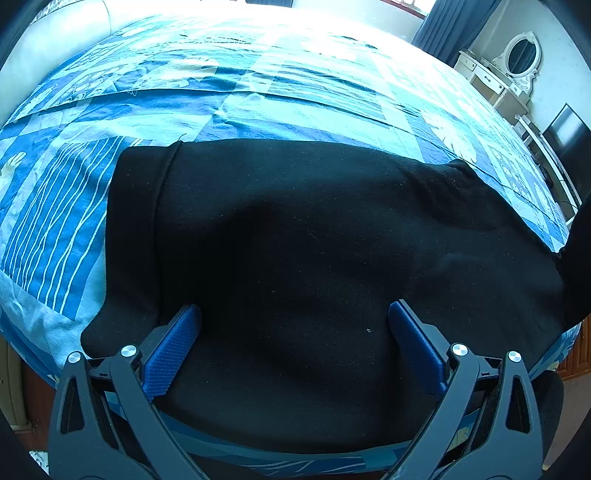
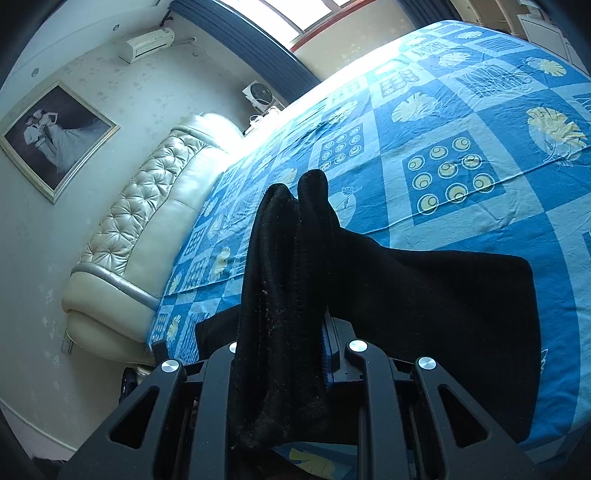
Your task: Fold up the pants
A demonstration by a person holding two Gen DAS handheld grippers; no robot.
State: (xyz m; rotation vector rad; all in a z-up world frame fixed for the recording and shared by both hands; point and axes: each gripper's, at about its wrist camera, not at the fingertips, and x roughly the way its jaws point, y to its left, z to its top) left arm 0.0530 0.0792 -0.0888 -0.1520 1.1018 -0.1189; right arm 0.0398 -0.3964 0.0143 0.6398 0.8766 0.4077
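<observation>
The black pants [image 1: 295, 240] lie spread on the blue patterned bedspread [image 1: 221, 103], near the bed's front edge. My left gripper [image 1: 294, 314] is open, its blue pads [image 1: 177, 343] wide apart just above the pants, holding nothing. My right gripper [image 2: 286, 295] is shut on a bunched fold of the black pants [image 2: 288, 258], lifted off the bed; the rest of the pants [image 2: 443, 314] trail down onto the bedspread [image 2: 461, 129]. The fabric hides the right fingertips.
A cream tufted headboard [image 2: 147, 206] stands at the left in the right wrist view. A white dressing table with an oval mirror [image 1: 521, 55] and a dark screen [image 1: 565, 133] stand beyond the bed's right side. Dark curtains [image 1: 454, 26] hang at the window.
</observation>
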